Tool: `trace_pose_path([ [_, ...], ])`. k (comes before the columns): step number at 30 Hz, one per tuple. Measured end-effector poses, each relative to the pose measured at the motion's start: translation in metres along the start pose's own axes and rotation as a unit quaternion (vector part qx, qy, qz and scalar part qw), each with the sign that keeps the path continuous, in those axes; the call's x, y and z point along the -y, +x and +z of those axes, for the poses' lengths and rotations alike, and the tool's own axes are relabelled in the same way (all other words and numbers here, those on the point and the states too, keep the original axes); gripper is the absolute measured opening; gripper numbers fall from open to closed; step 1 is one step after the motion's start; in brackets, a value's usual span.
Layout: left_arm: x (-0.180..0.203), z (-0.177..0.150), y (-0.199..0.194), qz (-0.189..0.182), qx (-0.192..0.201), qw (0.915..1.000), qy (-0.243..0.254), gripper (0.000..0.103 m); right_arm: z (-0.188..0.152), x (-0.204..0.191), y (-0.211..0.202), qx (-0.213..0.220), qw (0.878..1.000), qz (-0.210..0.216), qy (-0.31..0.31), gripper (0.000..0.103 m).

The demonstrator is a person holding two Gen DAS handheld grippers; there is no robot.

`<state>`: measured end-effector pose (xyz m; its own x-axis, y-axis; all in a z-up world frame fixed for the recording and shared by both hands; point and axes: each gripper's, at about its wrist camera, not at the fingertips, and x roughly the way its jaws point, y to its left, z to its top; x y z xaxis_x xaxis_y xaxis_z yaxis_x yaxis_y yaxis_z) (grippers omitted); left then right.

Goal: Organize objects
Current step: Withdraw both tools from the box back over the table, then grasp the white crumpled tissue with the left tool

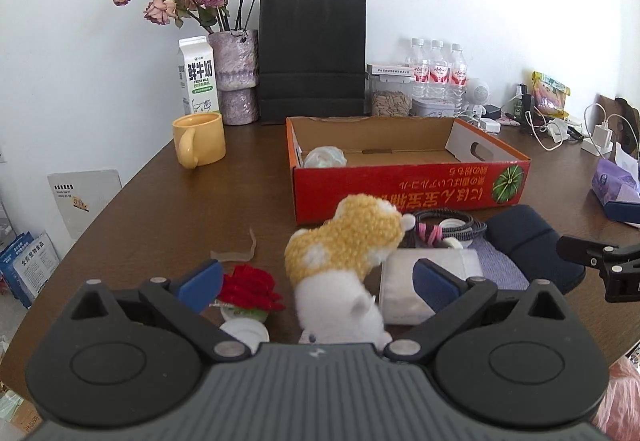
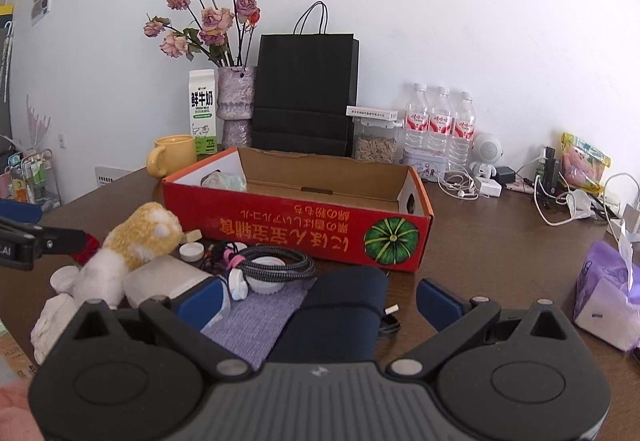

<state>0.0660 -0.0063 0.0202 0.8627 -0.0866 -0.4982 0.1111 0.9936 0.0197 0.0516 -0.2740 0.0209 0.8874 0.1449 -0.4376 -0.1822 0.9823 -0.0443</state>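
Observation:
A yellow-and-white plush toy (image 1: 348, 257) (image 2: 132, 245) lies between the open fingers of my left gripper (image 1: 318, 281), untouched by them. Beside it are a red fabric rose (image 1: 250, 287), a white tissue pack (image 1: 424, 281) (image 2: 164, 277), a coiled braided cable (image 1: 448, 227) (image 2: 276, 261) and a dark blue rolled pouch (image 1: 532, 245) (image 2: 340, 313). My right gripper (image 2: 318, 303) is open, with the pouch between its fingers. The red cardboard box (image 1: 408, 189) (image 2: 296, 225) stands open behind the pile, with a pale crumpled item (image 1: 324, 157) (image 2: 224, 181) in its left corner.
A yellow mug (image 1: 200, 139) (image 2: 172, 155), milk carton (image 1: 198, 75), vase of dried roses (image 1: 236, 77), black paper bag (image 1: 312, 57) and water bottles (image 1: 436, 73) line the back. A purple tissue pack (image 2: 608, 293) sits right. Chargers and cables (image 2: 560, 193) clutter the far right.

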Motion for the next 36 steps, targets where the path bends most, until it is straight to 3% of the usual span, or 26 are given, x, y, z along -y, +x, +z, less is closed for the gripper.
trace_pose_path([
  [9,0.004,-0.044,0.001,-0.003,-0.059,0.9982,0.006,0.103,-0.030,-0.006,-0.007,-0.023,1.000,0.001,0.009,0.103],
  [20,0.013,-0.054,0.021,-0.017,-0.105,0.9944,-0.004,0.103,-0.037,-0.003,-0.004,-0.033,0.999,0.003,0.024,0.103],
  [36,0.015,-0.065,0.024,0.003,-0.084,0.9964,-0.012,0.103,-0.042,-0.006,-0.002,-0.041,0.999,0.006,0.027,0.103],
])
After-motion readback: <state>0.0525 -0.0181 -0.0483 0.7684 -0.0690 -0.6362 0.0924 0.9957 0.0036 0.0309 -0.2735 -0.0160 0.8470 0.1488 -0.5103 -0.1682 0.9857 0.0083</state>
